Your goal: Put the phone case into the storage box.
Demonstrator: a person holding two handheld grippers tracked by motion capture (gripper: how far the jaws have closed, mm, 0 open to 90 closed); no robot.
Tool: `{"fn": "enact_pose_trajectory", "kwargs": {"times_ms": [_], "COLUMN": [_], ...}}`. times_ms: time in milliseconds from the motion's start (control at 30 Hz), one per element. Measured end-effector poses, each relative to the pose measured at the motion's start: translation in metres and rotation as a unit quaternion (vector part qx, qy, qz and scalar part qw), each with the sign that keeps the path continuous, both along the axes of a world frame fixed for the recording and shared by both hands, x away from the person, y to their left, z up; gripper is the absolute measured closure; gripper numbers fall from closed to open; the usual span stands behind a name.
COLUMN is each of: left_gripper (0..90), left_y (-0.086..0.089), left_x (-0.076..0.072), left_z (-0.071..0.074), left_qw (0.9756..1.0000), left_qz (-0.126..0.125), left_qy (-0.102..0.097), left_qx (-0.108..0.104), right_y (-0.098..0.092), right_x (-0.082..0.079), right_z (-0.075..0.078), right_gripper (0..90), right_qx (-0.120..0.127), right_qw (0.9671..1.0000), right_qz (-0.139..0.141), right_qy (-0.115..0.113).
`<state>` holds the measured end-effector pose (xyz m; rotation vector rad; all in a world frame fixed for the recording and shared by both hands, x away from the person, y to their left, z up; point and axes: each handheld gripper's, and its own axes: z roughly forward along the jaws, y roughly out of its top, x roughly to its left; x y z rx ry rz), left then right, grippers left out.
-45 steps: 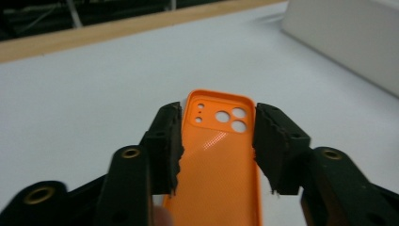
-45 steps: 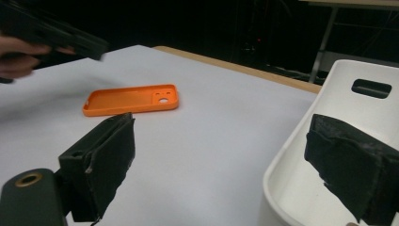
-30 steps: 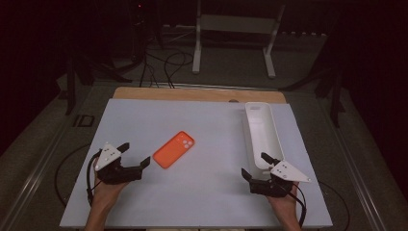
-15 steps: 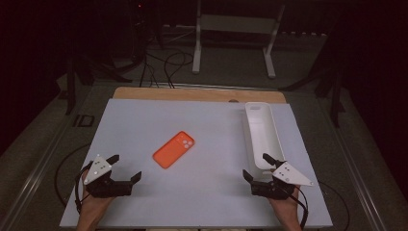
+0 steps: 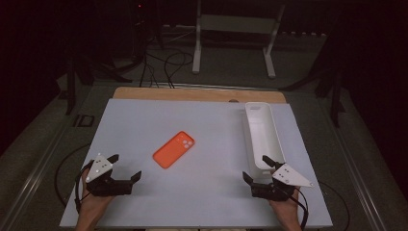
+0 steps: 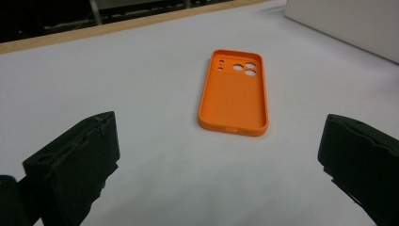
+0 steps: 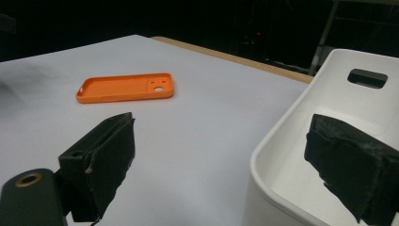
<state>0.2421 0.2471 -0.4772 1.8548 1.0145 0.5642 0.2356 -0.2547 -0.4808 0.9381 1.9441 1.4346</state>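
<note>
- The flat orange phone case (image 5: 174,149) lies in the middle of the high view, on the big pale grey table top (image 5: 144,120). It is tilted, with its camera holes at its upper right end.
- The case lies with its hollow side up, and nothing is touching it.
- In the left gripper view the case (image 6: 234,92) sits just above the middle of the frame, past the two black jaws and between them.
- The left gripper (image 5: 126,168) is at the lower left of the high view, held in the person's left hand (image 5: 91,204). Its jaws have just been opening and now stand wide apart, with nothing between them. It is near the case but not touching it.
- The right gripper (image 5: 258,169) is at the lower right of the high view, held in the person's right hand (image 5: 286,209). Its jaws stand wide apart too, and they hold nothing.
- A long white plastic tray (image 5: 250,137) lies at the right of the high view, well apart from the case. Its near end is just beside the right gripper.
- In the right gripper view the tray's rim (image 7: 287,122) is at the lower right, and one black jaw sits over the inside of the tray. The case (image 7: 124,87) shows at the upper left.
</note>
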Motion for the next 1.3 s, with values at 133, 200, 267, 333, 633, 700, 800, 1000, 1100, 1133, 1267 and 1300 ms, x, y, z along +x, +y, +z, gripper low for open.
{"fn": "enact_pose_trajectory", "kwargs": {"times_ms": [133, 200, 267, 333, 633, 700, 800, 1000, 1100, 1133, 1267, 1300], "left_gripper": [0.2, 0.3, 0.3, 0.2, 0.1, 0.1, 0.1, 0.1, 0.1, 0.1, 0.1, 0.1], "left_y": [-0.005, -0.008, -0.009, -0.013, -0.022, -0.025, -0.03, -0.039, -0.043, -0.044, -0.047, -0.048], "left_x": [0.005, 0.008, 0.009, 0.014, 0.027, 0.03, 0.035, 0.046, 0.05, 0.052, 0.056, 0.058], "left_z": [0.005, 0.007, 0.007, 0.008, 0.011, 0.011, 0.012, 0.012, 0.011, 0.01, 0.009, 0.008], "left_qw": [0.9999, 0.9998, 0.9997, 0.9992, 0.9981, 0.9974, 0.9966, 0.995, 0.9944, 0.9943, 0.9941, 0.994], "left_qz": [-0.001, -0.004, -0.006, -0.008, -0.008, -0.009, -0.01, -0.011, -0.013, -0.013, -0.016, -0.018], "left_qy": [0.006, 0.016, 0.019, 0.026, 0.038, 0.042, 0.047, 0.056, 0.06, 0.06, 0.062, 0.063], "left_qx": [0.009, 0.014, 0.017, 0.029, 0.048, 0.058, 0.068, 0.082, 0.086, 0.087, 0.088, 0.088], "right_y": [-0.002, -0.002, -0.002, 0.0, 0.002, 0.002, 0.002, 0.002, 0.002, 0.002, 0.002, 0.002], "right_x": [0.0, 0.0, 0.0, -0.001, -0.001, -0.001, -0.002, -0.002, -0.002, -0.002, -0.002, -0.002], "right_z": [0.001, 0.001, 0.0, -0.001, -0.001, -0.001, -0.002, -0.002, -0.002, -0.002, -0.002, -0.002], "right_gripper": [9.1, 9.1, 9.1, 9.1, 9.1, 9.1, 9.1, 9.1, 9.2, 9.1, 9.1, 9.1], "right_qx": [0.004, 0.005, 0.004, 0.003, 0.0, 0.001, 0.0, -0.001, 0.001, 0.002, 0.001, 0.001], "right_qw": [1.0, 1.0, 1.0, 1.0, 1.0, 1.0, 1.0, 1.0, 1.0, 1.0, 1.0, 1.0], "right_qz": [-0.006, -0.008, -0.007, -0.005, -0.003, -0.003, -0.003, -0.004, -0.005, -0.005, -0.005, -0.004], "right_qy": [0.0, 0.001, 0.001, 0.002, 0.003, 0.004, 0.003, 0.004, 0.005, 0.006, 0.005, 0.005]}}
